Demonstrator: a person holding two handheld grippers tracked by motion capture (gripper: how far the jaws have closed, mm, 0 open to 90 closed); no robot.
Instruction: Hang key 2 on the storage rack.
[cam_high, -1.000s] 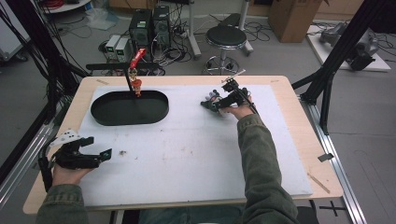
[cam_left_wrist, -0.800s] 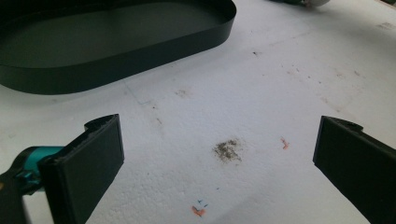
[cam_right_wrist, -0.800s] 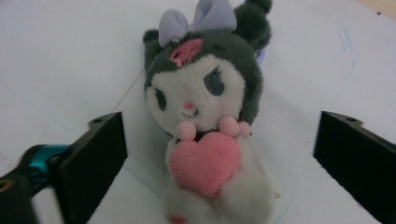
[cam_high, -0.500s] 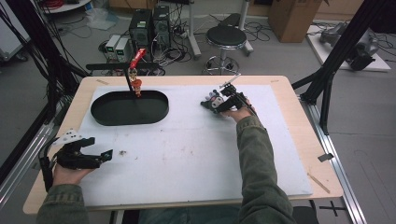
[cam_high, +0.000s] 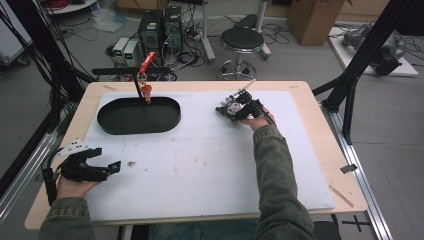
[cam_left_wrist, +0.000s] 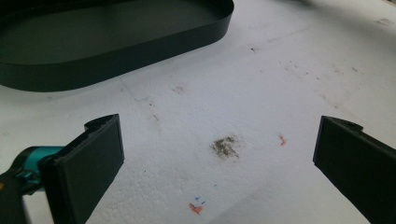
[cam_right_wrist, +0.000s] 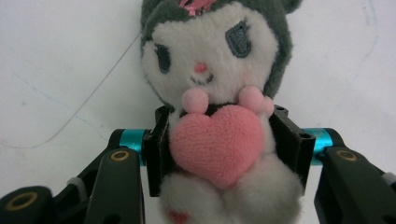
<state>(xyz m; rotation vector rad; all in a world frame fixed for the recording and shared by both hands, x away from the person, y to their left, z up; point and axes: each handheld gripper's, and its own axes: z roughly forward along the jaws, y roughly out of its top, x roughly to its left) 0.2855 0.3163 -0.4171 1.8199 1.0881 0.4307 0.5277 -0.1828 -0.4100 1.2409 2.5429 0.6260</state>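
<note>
A small plush toy with a white face, grey hood and pink heart lies on the white sheet at the far right of the middle. My right gripper has just been closing, and its pads now press on both sides of the toy's body behind the heart. In the high view my right gripper rests low on the sheet over the toy. My left gripper sits at the near left, open, with bare sheet between its jaws.
A black oval tray lies at the far left, and its wall lies ahead of the left jaws. A thin black rod with a red clamp stands at the tray's far edge. Smudges mark the sheet.
The right gripper's jaws have drawn in around the plush toy. Both hands have kept their places.
</note>
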